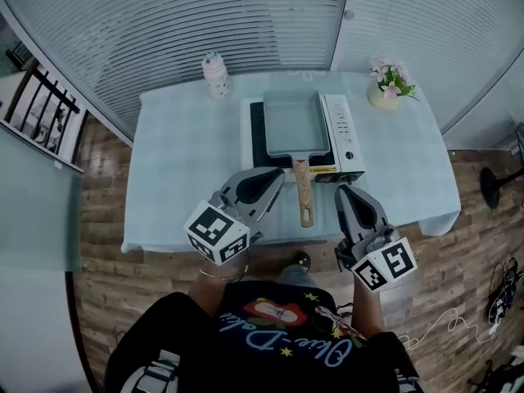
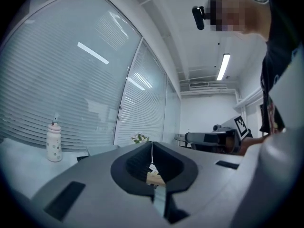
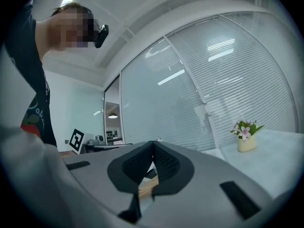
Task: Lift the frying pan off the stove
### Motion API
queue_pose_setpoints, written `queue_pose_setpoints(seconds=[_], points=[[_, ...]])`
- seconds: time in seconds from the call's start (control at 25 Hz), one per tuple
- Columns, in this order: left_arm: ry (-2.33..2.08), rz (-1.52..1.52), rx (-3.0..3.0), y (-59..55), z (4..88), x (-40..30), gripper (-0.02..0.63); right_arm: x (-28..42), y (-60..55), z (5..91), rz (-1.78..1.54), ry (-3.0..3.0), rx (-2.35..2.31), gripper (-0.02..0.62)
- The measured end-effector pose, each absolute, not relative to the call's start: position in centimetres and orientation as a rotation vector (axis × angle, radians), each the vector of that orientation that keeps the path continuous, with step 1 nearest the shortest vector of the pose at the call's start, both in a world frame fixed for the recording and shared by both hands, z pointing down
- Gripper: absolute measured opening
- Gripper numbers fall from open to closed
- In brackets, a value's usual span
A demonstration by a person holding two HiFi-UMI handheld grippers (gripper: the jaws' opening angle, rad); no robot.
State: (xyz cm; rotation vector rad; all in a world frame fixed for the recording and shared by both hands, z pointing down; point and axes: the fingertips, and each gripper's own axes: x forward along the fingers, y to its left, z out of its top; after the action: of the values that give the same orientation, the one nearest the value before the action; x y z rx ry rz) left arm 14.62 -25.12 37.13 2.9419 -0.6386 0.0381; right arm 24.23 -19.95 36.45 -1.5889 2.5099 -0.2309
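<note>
A grey rectangular frying pan with a wooden handle rests on the white portable stove at the table's middle. The handle points toward me and overhangs the stove's front. My left gripper hovers just left of the handle, shut with nothing in it. My right gripper hangs to the right of the handle, also shut and empty. In the left gripper view the jaws meet, with a bit of the wooden handle showing below them. The right gripper view shows its tips touching.
A pale blue cloth covers the table. A white bottle stands at the back left, a vase of flowers at the back right. Glass walls with blinds lie behind the table. Cables lie on the wooden floor at right.
</note>
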Motion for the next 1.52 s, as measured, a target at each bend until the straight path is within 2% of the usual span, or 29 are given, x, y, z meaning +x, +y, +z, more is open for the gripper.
queue_pose_setpoints(seconds=[0.56, 1.0, 1.12, 1.28, 1.52], points=[[-0.832, 0.012, 2.814, -26.1, 39.3, 16.9, 0.006, 25.3, -21.9, 38.4, -0.325, 2.68, -1.313, 0.002], [-0.786, -0.064, 2.618, -25.5, 41.7, 16.5, 0.012, 23.8, -21.1, 41.2, -0.574, 2.719, -1.077, 0.003], [-0.746, -0.127, 2.535, -25.6, 42.1, 15.9, 0.079, 23.1, -20.8, 42.3, -0.685, 2.704, -1.011, 0.009], [-0.671, -0.189, 2.396, -25.9, 43.4, 15.7, 0.098, 22.5, -21.1, 43.5, -0.876, 2.627, -0.933, 0.037], [-0.503, -0.271, 2.109, -26.6, 46.2, 16.4, 0.215, 21.0, -21.6, 44.6, -1.133, 2.502, -0.807, 0.095]])
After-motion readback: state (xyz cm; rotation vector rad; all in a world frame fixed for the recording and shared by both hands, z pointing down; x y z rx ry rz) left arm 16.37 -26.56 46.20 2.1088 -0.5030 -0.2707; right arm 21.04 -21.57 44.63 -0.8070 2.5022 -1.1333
